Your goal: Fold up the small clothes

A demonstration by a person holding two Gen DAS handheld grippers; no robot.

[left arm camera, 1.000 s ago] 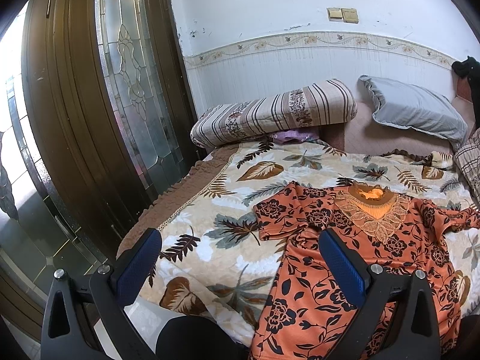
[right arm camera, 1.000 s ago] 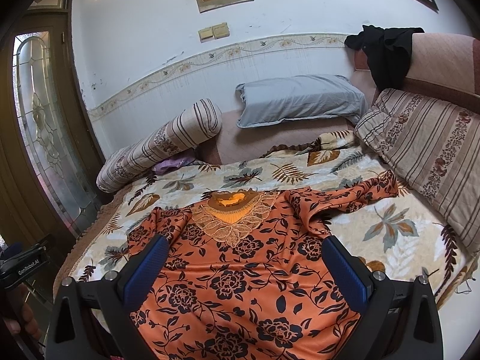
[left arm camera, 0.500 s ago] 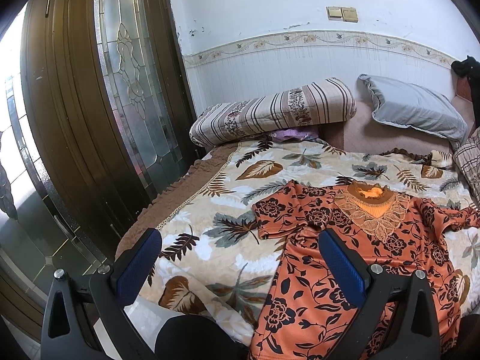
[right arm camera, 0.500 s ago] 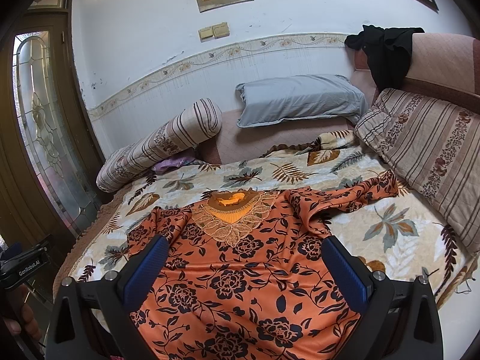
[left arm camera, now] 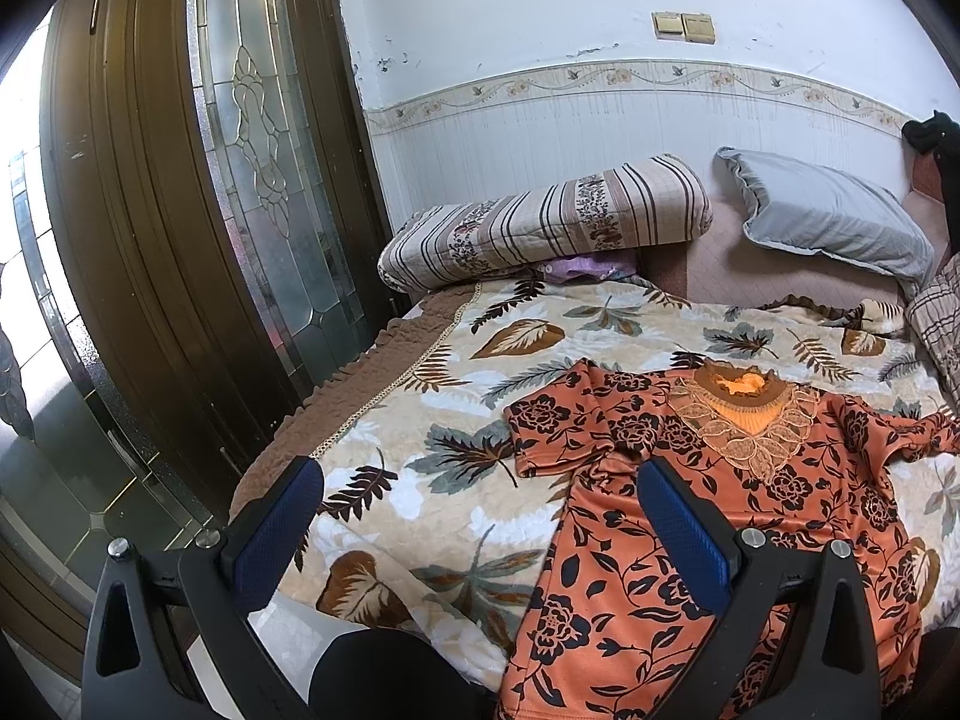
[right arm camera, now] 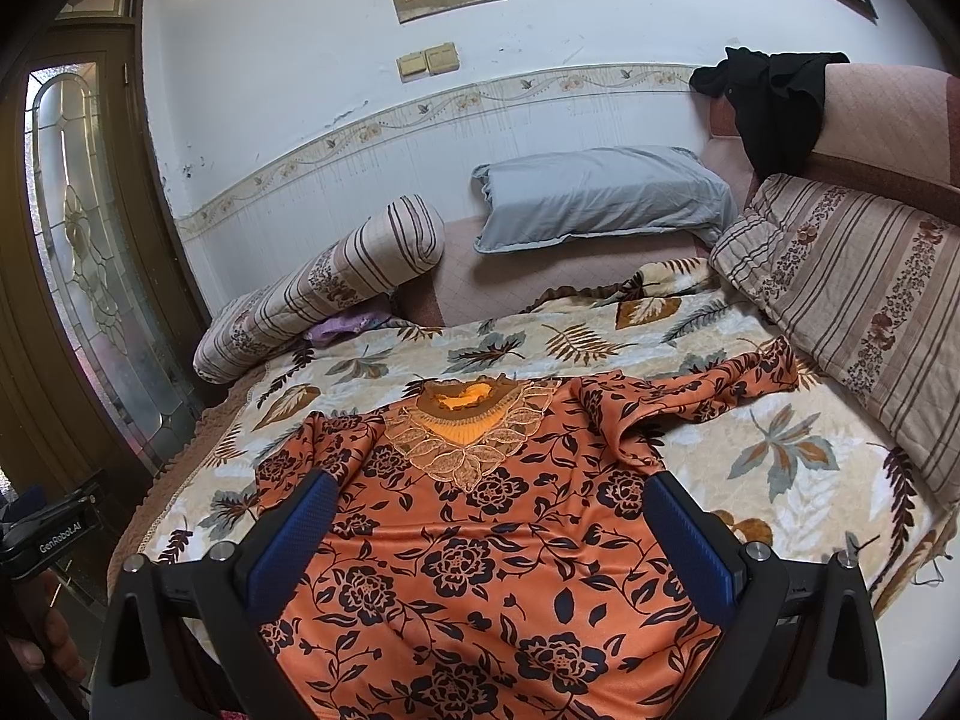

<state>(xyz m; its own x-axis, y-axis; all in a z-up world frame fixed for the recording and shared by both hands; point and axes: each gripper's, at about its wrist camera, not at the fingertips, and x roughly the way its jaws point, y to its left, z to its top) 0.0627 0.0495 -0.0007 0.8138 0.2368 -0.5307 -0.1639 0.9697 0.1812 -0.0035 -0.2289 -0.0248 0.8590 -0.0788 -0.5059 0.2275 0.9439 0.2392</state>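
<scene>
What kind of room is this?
Most likely a bedroom at home: a bed with a leaf-print blanket, a grey pillow against the wall, and an orange floral top spread out for folding.

Smooth, faintly glossy orange floral cloth blouse (right arm camera: 480,552); plush matt leaf-print fleece blanket (left arm camera: 420,462); polished dark wooden door (left arm camera: 120,240).

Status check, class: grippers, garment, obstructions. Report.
Left gripper open, empty. Right gripper open, empty. Orange floral shirt spread face-up on bed, unfolded, sleeves rumpled. Nothing lying on it.
</scene>
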